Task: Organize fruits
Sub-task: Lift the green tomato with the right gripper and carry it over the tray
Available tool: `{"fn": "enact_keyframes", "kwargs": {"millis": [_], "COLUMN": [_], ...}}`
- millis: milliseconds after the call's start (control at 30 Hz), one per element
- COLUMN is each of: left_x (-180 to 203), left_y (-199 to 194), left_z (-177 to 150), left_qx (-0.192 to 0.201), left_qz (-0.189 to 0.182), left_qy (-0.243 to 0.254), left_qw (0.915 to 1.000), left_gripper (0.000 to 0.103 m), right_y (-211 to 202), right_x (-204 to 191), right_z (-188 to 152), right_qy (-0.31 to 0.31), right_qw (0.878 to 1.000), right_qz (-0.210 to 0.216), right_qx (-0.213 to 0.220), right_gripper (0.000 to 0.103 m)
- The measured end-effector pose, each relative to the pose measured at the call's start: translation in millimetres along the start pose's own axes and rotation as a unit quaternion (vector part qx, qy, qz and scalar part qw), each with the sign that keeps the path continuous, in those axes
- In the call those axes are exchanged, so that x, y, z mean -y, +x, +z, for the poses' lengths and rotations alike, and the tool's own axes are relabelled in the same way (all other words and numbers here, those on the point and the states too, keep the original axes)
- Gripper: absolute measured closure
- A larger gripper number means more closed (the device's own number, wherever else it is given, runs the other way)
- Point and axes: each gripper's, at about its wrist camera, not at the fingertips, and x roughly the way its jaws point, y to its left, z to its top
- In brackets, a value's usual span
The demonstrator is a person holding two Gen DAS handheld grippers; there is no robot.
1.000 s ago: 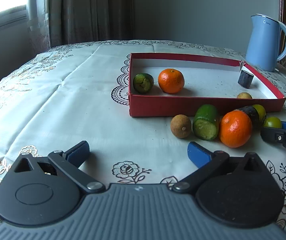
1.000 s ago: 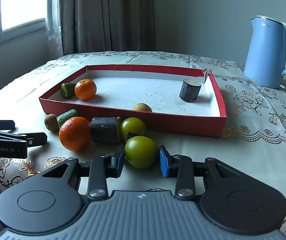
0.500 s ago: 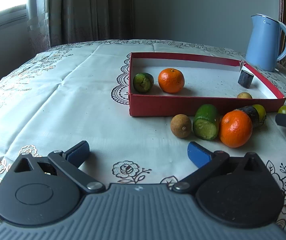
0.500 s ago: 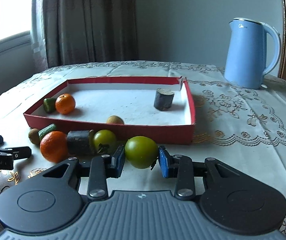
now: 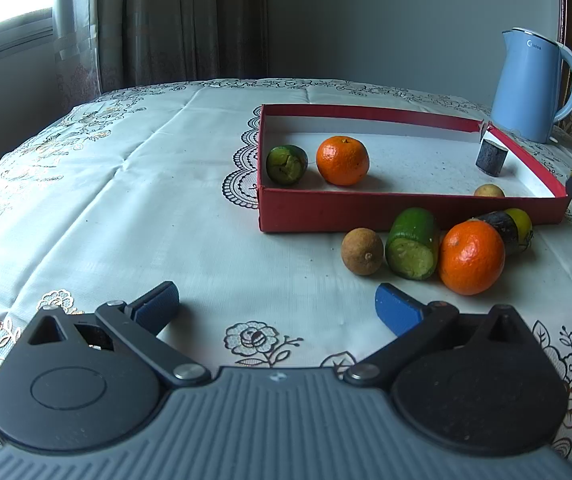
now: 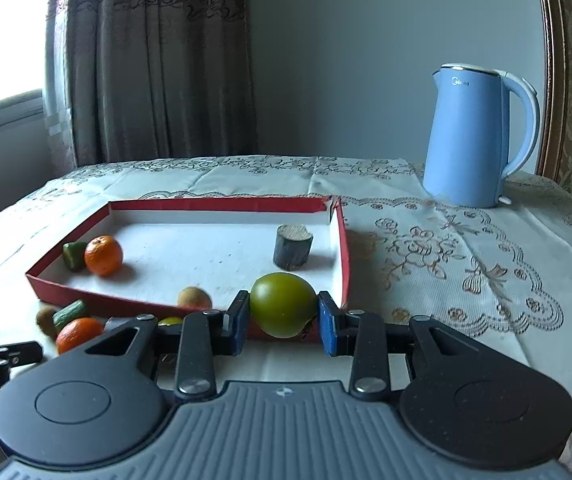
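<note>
- Right wrist view: the right gripper (image 6: 282, 317) is clamped on a green fruit (image 6: 282, 305), its blue pads pressing both sides, and holds it above the near right corner of the red box (image 6: 125, 302).
- Left wrist view: the left gripper (image 5: 275, 307) hangs low over the tablecloth (image 5: 125, 200) with its fingers spread wide and nothing between them.
- To do this step well, I judge the green fruit should be carried over the near wall, lowered to the white floor before the grip loosens so it does not roll, and set in the free middle, apart from the dark stub (image 6: 292, 247).
- Just outside the box's near wall lie a brown round fruit (image 5: 362, 251), a green cut piece (image 5: 412, 243), an orange (image 5: 471, 257), a dark cylinder (image 5: 504, 230) and a yellow-green fruit (image 5: 520, 220), packed close together; these look to be still waiting.
- Inside the box: a small brown fruit (image 6: 194, 298) against the near wall, a second orange (image 6: 103, 255) touching a green piece (image 6: 73, 255) at the left end, and the dark stub upright near the far right corner.
- Beyond the box stands a blue kettle (image 6: 470, 136), well apart.
</note>
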Motion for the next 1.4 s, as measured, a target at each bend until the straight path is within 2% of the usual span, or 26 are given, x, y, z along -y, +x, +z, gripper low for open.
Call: {"fn": "enact_keyframes", "kwargs": {"millis": [333,700,1167,1400], "left_x": [0,0,0,0], "left_y": [0,0,0,1], "left_z": [0,0,0,0], "left_qx": [0.0,0.0,0.0,0.0], "left_qz": [0.0,0.0,0.0,0.0], "left_qy": [0.0,0.0,0.0,0.0], "left_qw": [1.0,1.0,1.0,1.0], "left_gripper": [0.0,0.0,0.0,0.0], "right_y": [27,57,92,95], "right_x": [1,2,1,-3], "right_z": [18,21,20,19], "right_qy": [-0.015,-0.024,-0.024,-0.037], "right_qw": [1.0,0.999,0.997,0.996], "right_qz": [-0.008,-0.017,-0.032,-0.043], "right_qx": [0.002,-0.019,-0.072,-0.069], "right_gripper": [0.068,0.068,0.068,0.068]}}
